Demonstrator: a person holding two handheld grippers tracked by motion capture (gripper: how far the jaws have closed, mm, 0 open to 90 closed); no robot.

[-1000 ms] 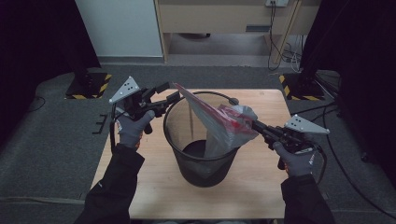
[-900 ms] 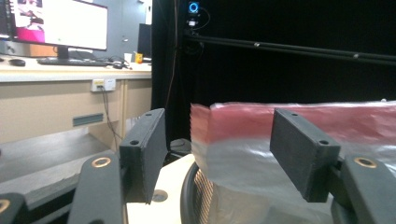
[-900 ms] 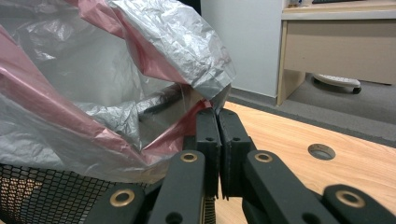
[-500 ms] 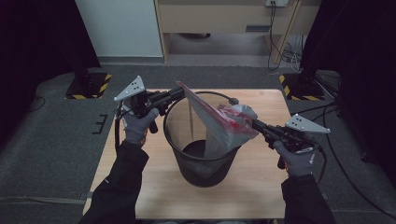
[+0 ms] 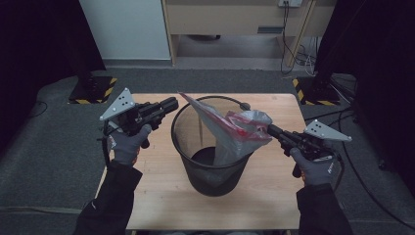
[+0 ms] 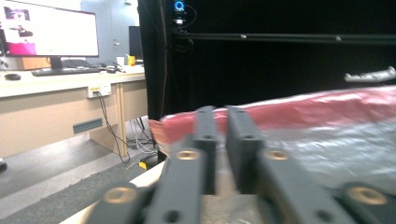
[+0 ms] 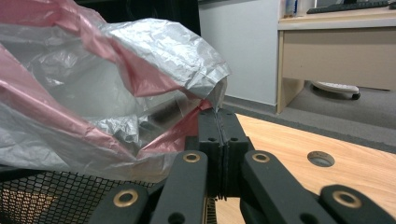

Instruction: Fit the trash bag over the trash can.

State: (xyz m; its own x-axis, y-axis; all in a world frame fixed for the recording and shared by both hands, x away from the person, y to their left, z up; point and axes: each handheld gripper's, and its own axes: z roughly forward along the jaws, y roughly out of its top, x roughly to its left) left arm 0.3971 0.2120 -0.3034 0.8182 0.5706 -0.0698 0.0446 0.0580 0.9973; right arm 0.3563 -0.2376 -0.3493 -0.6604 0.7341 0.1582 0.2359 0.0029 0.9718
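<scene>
The right hand-held gripper (image 5: 270,129) has its jaws pressed flat together on a fold of the plastic bag (image 5: 234,131); in the right gripper view the film comes up out of the seam between the two black pads (image 7: 212,133). It holds the bag at the right side of the rim of the wire bin (image 5: 211,161).

The left hand-held gripper (image 5: 172,102) sits at the left of the bin, its tips just short of the bag's pointed free corner. Its jaws have just been opening from a close and now stand with a narrow gap between them. In the left gripper view the bag's edge lies right in front of the tips (image 6: 223,122), but the pads do not press on it and nothing is between them.

The bag is thin, crinkled and translucent, silvery grey with red bands or print running along it. Its upper part stretches as a taut sheet from the clamped fold on the right across the bin's mouth to a raised corner at the left rear of the rim, while the rest hangs down inside the bin.

The bin is black mesh, round and upright, standing near the middle of the wooden tabletop (image 5: 161,171). Both gloved hands come in from the near edge.
</scene>
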